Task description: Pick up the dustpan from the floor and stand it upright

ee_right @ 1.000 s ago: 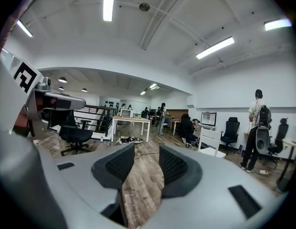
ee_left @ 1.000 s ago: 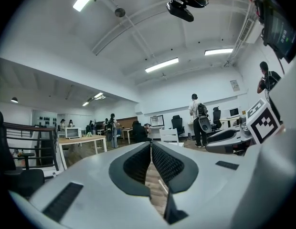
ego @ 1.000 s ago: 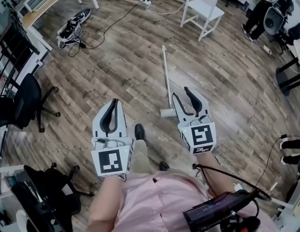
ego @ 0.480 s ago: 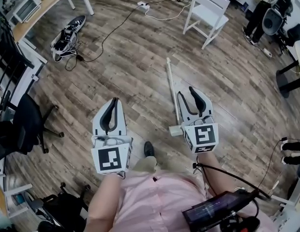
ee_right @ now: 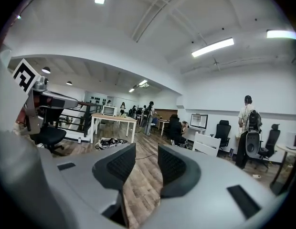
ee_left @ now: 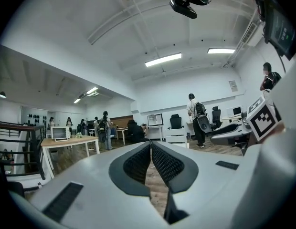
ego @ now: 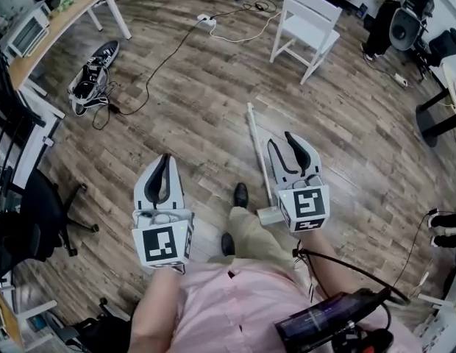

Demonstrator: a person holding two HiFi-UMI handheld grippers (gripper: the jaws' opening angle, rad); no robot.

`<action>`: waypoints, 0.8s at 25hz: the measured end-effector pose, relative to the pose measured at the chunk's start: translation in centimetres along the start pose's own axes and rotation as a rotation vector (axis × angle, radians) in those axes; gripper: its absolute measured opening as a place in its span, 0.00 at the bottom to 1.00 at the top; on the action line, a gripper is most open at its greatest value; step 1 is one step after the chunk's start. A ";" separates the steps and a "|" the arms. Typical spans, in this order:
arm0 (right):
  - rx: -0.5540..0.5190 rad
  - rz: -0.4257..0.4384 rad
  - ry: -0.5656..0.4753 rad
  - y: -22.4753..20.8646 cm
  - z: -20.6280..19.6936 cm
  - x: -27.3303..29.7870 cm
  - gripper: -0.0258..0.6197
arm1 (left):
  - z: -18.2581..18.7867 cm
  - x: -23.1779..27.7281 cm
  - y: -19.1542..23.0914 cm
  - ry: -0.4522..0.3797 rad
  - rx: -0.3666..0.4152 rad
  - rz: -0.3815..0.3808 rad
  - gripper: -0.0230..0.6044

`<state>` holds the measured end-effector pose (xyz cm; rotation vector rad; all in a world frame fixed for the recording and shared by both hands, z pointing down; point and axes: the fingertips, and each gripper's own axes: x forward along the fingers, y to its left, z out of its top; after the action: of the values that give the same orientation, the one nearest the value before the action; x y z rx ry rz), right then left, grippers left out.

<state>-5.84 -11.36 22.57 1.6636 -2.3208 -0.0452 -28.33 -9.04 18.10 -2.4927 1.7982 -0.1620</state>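
Observation:
The dustpan (ego: 258, 157) lies flat on the wood floor in the head view. Its long white handle runs away from me and its small pale head (ego: 271, 215) is at the near end. My right gripper (ego: 282, 143) hovers just to the right of the handle, above the floor, open with nothing between its pads (ee_right: 112, 165). My left gripper (ego: 159, 160) is held well to the left of the dustpan, its jaws closed together and empty (ee_left: 150, 146). Neither gripper view shows the dustpan; both look level across the room.
A white chair (ego: 305, 22) stands ahead on the right. A wooden desk (ego: 57, 19) and a pile of shoes with cables (ego: 90, 77) are at the left, and a black office chair (ego: 31, 213) is near left. My own shoe (ego: 241, 195) is beside the handle. People stand far off.
I have stepped forward: the dustpan has slid nearer in the head view, its head now beside the right gripper's body. Both grippers keep the same jaw positions.

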 end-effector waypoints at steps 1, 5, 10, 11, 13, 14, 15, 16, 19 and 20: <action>0.003 -0.002 0.003 -0.6 -0.3 0.9 0.27 | -0.3 1.0 0.0 0.007 0.004 -0.004 0.07; 0.021 0.001 0.029 -3.0 -2.1 5.7 0.27 | -1.7 5.9 0.5 0.046 0.004 -0.017 0.07; 0.039 0.017 0.055 -7.7 -3.5 13.4 0.27 | -3.0 13.8 0.5 0.089 0.035 -0.049 0.07; 0.043 0.021 0.056 -8.8 -3.4 15.0 0.27 | -3.2 15.4 0.4 0.098 0.039 -0.053 0.07; 0.051 0.031 0.057 -10.8 -3.2 17.8 0.27 | -3.2 18.3 0.4 0.113 0.044 -0.048 0.07; 0.053 0.038 0.058 -11.6 -3.0 18.9 0.27 | -3.0 19.5 0.3 0.117 0.047 -0.042 0.07; 0.053 0.046 0.059 -12.3 -2.8 19.9 0.27 | -2.7 20.6 0.2 0.117 0.052 -0.034 0.07; 0.051 0.053 0.059 -12.9 -2.6 20.8 0.27 | -2.4 21.6 0.2 0.113 0.058 -0.027 0.07; 0.049 0.062 0.051 -14.4 -1.8 23.2 0.27 | -1.3 24.3 0.4 0.100 0.068 -0.013 0.07; 0.049 0.063 0.049 -14.8 -1.7 23.9 0.27 | -1.1 25.1 0.5 0.099 0.067 -0.010 0.07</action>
<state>1.22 -38.39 26.46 1.5941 -2.3539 0.0654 -21.15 -32.98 20.33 -2.4894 1.7838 -0.3467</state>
